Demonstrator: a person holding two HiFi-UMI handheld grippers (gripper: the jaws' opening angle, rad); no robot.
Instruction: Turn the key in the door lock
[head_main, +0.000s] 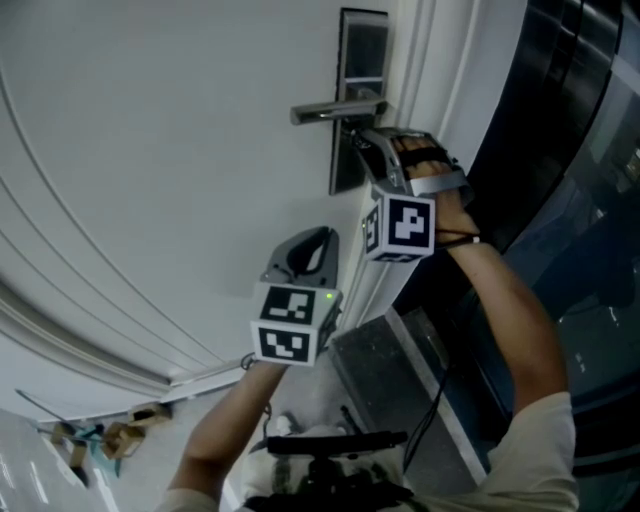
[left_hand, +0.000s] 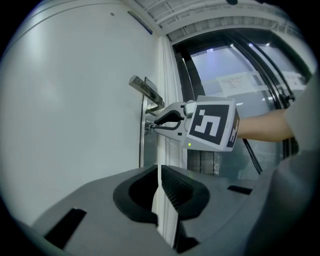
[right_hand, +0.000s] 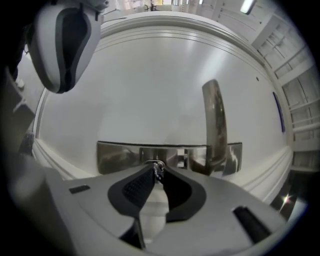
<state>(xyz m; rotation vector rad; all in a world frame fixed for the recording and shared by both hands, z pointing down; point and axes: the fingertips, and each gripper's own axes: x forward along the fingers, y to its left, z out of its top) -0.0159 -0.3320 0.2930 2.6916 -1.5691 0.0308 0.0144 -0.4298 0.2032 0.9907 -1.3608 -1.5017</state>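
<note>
A metal lock plate (head_main: 360, 60) with a lever handle (head_main: 335, 112) sits on the white door (head_main: 150, 150). My right gripper (head_main: 354, 137) points level at the plate just below the handle. In the right gripper view its jaws (right_hand: 156, 171) are shut on the small key (right_hand: 158, 167), which carries a ring and sits in the lock plate (right_hand: 120, 156) beside the handle (right_hand: 215, 125). The left gripper view shows that gripper (left_hand: 151, 125) at the keyhole. My left gripper (head_main: 308, 248) hovers lower down, clear of the door, its jaws (left_hand: 159, 169) shut and empty.
The white door frame (left_hand: 167, 75) runs beside the lock, with dark glass panels (head_main: 570, 150) past it on the right. A black cable (head_main: 430, 400) hangs under my right arm. Scraps (head_main: 105, 438) lie on the floor at lower left.
</note>
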